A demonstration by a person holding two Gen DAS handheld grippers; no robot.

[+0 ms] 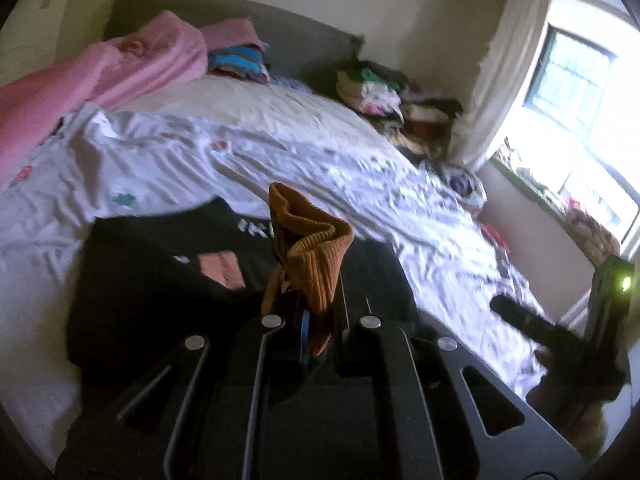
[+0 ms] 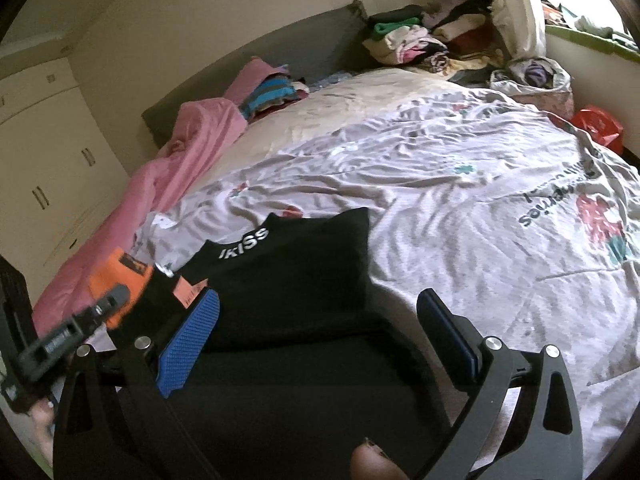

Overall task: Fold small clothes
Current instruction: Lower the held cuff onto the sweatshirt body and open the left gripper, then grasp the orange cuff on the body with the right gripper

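Note:
A black garment (image 1: 168, 276) with white letters and a pink tag lies flat on the bed; it also shows in the right wrist view (image 2: 296, 276). My left gripper (image 1: 318, 300) is shut on an orange ribbed knit piece (image 1: 316, 252) and holds it up above the black garment. In the right wrist view the left gripper (image 2: 104, 304) appears at the far left with the orange piece (image 2: 116, 280) in it. My right gripper (image 2: 316, 320) is open and empty, its blue pads (image 2: 188, 344) apart over the near part of the black garment. It shows as a dark shape in the left wrist view (image 1: 520, 316).
The bed is covered by a wrinkled white printed sheet (image 2: 460, 200). A pink blanket (image 2: 168, 176) lies along the left side. Piles of folded clothes (image 2: 420, 40) sit at the headboard corner. A red bag (image 2: 596, 124) lies at the right edge. White cupboards (image 2: 44, 160) stand left.

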